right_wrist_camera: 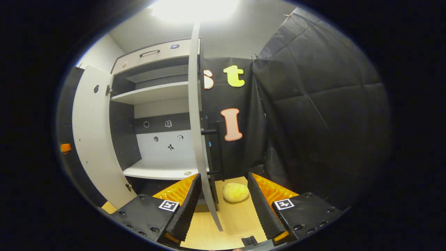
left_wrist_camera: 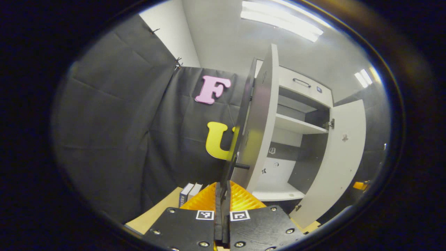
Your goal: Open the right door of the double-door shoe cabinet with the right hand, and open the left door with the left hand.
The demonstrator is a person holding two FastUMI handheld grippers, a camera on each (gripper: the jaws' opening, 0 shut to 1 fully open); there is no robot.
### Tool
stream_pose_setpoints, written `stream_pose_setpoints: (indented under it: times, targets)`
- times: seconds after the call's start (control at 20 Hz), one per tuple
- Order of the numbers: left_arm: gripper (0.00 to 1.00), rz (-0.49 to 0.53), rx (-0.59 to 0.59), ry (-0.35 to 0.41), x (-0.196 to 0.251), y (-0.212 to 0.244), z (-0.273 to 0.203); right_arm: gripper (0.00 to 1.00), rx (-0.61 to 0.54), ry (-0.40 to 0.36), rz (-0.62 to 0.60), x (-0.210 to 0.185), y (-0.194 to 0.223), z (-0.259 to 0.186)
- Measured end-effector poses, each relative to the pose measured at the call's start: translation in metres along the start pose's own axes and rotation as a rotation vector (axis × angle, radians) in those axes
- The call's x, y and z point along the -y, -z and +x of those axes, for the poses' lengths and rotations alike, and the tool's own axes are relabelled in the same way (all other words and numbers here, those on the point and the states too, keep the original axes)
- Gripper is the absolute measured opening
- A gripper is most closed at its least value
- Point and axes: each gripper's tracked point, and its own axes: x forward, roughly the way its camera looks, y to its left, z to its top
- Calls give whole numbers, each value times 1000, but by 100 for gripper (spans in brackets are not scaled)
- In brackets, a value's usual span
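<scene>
In the left gripper view we see our left gripper (left_wrist_camera: 223, 195) pressed narrow, its fingers clamped on the dark handle (left_wrist_camera: 232, 164) of the left door (left_wrist_camera: 259, 122), which stands swung out edge-on straight ahead. Beyond it the shoe cabinet (left_wrist_camera: 296, 125) lies bare, shelves showing. In the right gripper view our right gripper (right_wrist_camera: 223, 195) gapes wide and holds nothing; the right door (right_wrist_camera: 195, 115) stands edge-on between its fingers, just ahead. A yellow lump (right_wrist_camera: 235, 192) sits on the wooden floor (right_wrist_camera: 240, 219) in front.
</scene>
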Motion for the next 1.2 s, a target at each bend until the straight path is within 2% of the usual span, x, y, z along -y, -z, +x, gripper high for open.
stream_pose_setpoints:
  times: [0.1, 0.15, 0.2, 0.35, 0.5, 0.6, 0.75, 0.8, 1.0, 1.05, 1.2]
  targets:
    - [2, 4, 18, 17, 11, 0, -1, 77, 17, -32, -1, -13, -8, 0]
    - [10, -14, 18, 25, 19, 4, -4, 77, 23, -47, -1, -21, -9, 1]
    - [32, -24, 18, 32, 26, 6, -8, 77, 28, -60, -4, -28, -11, 1]
    - [49, 9, 24, 38, 33, 9, -20, 77, 39, -87, -23, -40, -13, -1]
    - [98, 113, 29, 7, 31, 14, -29, 77, 49, -88, -30, -43, -14, -3]
    - [100, 173, 29, 11, 39, 18, -30, 77, 57, -77, -23, -42, -13, -6]
    - [100, 209, 44, 31, 51, 19, -35, 77, 59, -64, 0, -42, -12, -6]
    - [100, 210, 48, 41, 55, 20, -35, 84, 58, -62, 7, -43, -12, -6]
    - [100, 217, 42, 61, 59, 29, -40, 84, 69, -60, 19, -48, -14, -8]
    - [100, 217, 36, 61, 59, 33, -40, 77, 67, -59, 17, -49, -13, -8]
    - [100, 214, 10, 70, 58, 42, -40, 77, 61, -60, 23, -52, -11, -10]
